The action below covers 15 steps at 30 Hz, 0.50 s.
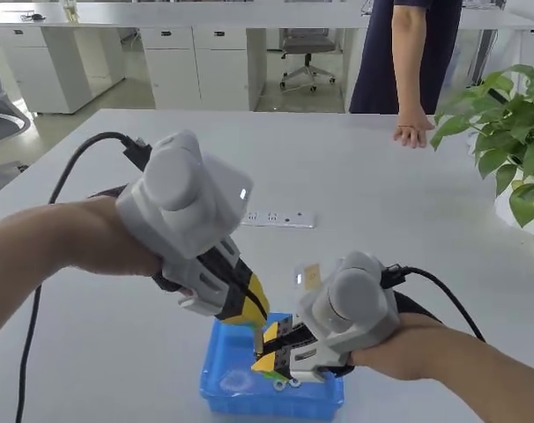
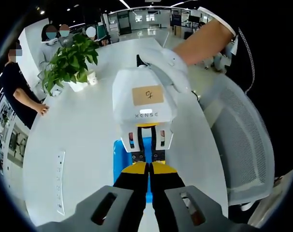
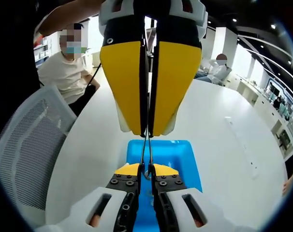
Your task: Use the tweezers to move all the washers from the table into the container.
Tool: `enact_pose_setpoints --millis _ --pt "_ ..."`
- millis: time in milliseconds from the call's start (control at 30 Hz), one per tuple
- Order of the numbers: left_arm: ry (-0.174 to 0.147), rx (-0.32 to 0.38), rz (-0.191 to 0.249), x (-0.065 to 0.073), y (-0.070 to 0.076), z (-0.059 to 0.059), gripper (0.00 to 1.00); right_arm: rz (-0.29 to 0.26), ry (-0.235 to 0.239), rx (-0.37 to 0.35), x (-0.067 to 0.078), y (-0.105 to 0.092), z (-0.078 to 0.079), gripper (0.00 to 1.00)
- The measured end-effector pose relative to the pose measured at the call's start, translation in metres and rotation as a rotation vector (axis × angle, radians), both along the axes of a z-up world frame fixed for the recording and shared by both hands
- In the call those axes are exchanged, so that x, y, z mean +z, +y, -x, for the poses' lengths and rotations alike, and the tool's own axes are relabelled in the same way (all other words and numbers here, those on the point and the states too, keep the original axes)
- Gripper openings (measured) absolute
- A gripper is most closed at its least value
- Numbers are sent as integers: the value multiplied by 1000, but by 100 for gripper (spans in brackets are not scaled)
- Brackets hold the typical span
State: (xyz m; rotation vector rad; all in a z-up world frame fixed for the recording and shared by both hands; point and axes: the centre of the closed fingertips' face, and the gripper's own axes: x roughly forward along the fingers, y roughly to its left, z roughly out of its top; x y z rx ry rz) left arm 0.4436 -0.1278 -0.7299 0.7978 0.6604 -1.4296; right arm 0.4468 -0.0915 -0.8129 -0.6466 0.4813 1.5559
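Over the blue container [image 1: 249, 407], at the near edge of the tabletop [image 1: 381, 194], the two grippers meet tip to tip. The left gripper [image 1: 255, 314] reaches down from the upper left of the head view. Its yellow fingers [image 3: 124, 87] are closed on the tweezers [image 3: 147, 145], whose thin legs run out toward the right gripper [image 1: 269, 359]. The right gripper's fingers [image 3: 129, 169] are drawn nearly together about the tweezers' far end; whether they press on it, cannot tell. The tweezer tips sit above the container's interior.

Progress: the washers are too small to make out, either on the tabletop or inside the container. A faint pale patch on the container floor cannot be identified.

Judgement: the tool is taken up and placed at the drop-off point. This is consistent with a transfer under way, or with the tweezers being re-seated between the grippers. The count moved and the count left are both undetermined.
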Motion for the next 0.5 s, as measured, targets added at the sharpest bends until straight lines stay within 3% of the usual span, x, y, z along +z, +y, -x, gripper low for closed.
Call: enact_pose_setpoints --millis 500 --pt "30 20 3 -27 3 -11 4 41 33 11 -28 -1 -7 10"
